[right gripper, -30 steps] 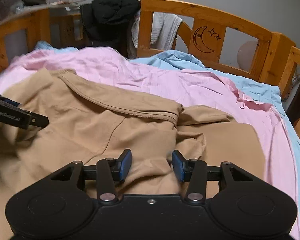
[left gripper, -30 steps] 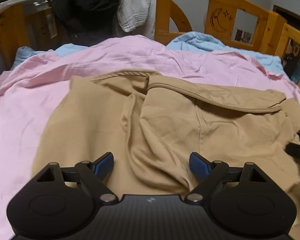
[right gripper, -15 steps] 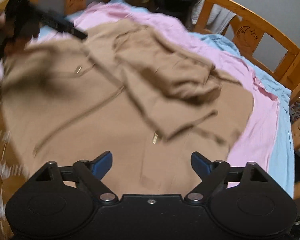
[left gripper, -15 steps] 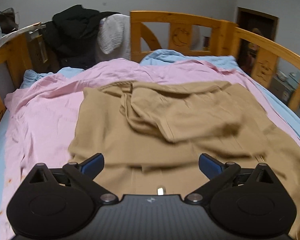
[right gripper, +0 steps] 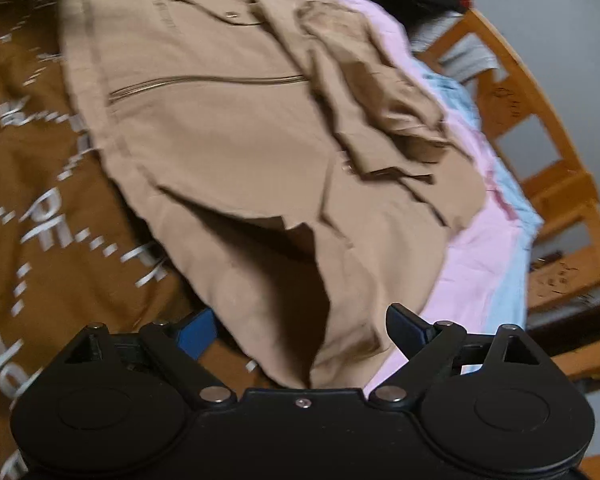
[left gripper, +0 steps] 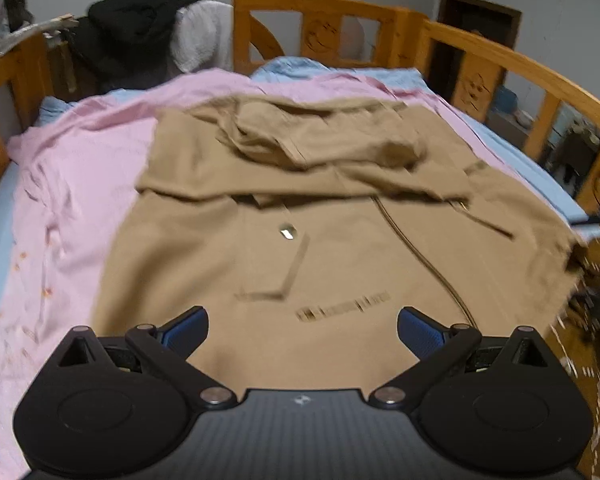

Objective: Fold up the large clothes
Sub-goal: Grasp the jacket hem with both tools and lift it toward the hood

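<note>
Tan jacket (left gripper: pixel 340 248) spread flat on the pink sheet (left gripper: pixel 72 184) of a wooden-railed bed (left gripper: pixel 512 60), sleeves folded in across its upper part toward 12 o'clock. Left gripper (left gripper: pixel 302 326) wide apart, nothing between the blue pads (left gripper: pixel 186 328), hovering above the jacket's lower front. Seen only from the left wrist: black clothing (left gripper: pixel 132 28) and a white garment (left gripper: pixel 204 36) heaped on the rail at 11 o'clock, a dark doorway (left gripper: pixel 476 40) at 1 o'clock. Seen only from the right wrist: brown blanket with white lettering (right gripper: pixel 40 208) at 9 o'clock beside the jacket, plus the jacket's zipper (right gripper: pixel 204 82) running sideways. Right gripper (right gripper: pixel 300 334) also spread wide, jacket hem lying between its fingers, not pinched.
</note>
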Available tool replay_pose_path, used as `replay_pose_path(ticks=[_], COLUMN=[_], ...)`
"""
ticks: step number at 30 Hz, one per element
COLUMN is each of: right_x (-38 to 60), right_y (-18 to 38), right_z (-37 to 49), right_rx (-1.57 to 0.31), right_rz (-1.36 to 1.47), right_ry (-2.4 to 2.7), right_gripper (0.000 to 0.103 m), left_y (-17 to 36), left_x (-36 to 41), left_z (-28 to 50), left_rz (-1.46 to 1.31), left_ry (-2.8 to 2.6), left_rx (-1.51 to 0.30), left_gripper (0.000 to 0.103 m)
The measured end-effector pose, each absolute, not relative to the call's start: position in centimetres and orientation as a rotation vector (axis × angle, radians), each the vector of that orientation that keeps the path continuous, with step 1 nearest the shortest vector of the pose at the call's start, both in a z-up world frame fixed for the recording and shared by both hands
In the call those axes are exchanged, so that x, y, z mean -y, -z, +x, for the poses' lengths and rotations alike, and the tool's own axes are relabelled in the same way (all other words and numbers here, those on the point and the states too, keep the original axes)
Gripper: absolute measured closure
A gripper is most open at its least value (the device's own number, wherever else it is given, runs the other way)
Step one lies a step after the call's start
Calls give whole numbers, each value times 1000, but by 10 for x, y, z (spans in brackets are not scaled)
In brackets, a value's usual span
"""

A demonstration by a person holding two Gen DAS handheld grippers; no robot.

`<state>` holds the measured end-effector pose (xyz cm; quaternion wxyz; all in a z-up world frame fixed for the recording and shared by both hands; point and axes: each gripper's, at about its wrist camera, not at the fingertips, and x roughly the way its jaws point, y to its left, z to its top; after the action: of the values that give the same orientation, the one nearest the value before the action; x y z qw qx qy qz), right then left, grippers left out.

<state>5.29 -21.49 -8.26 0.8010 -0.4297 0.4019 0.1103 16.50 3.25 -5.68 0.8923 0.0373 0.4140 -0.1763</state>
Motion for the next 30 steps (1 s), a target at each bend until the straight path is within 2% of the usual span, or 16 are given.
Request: replay_pose_path(ticks=[2, 3, 4, 5, 6, 7, 10, 14, 16, 20, 25, 30], right_x=[214, 213, 212, 212, 214, 215, 224, 223, 222, 226, 239, 244], right_y=[84, 85, 86, 84, 80, 75, 47, -2, -23, -55, -63, -53], right_z=[56, 57, 58, 58, 59, 60, 70, 84, 92, 109, 121, 119], right_rx=[-848, -847, -843, -838, -832, -828, -802, -700, -649, -580, -565, -600], right_rz=[-913, -919, -927, -918, -894, -863, -709, -546, -495, -427, -418, -433], right_ry=[-217, -220, -219, -219, -212, -194, -143, -76, -57, -21, 21, 39], right_gripper=[20, 27, 41, 49, 64, 75, 85, 89, 91, 93, 94, 95], left_y=[61, 62, 62, 63, 64, 64, 66, 74, 77, 77, 76, 70], left_x=[-26, -22, -18, -15, -11, -7, 5, 17, 18, 7, -18, -41], left_z=[156, 152, 148, 144, 141, 137, 126, 122, 124, 127, 129, 128], left_rz=[100, 113, 128, 144, 158, 177, 241, 379, 451, 560, 666, 686], left_ry=[394, 412, 431, 447, 459, 476, 511, 421, 325, 176, 42, -16], left_rx=[-864, -862, -859, -854, -848, -841, -816, -793, -776, -717, -705, -691], left_gripper=[1, 1, 1, 1, 1, 1, 1, 2, 9, 9, 15, 16])
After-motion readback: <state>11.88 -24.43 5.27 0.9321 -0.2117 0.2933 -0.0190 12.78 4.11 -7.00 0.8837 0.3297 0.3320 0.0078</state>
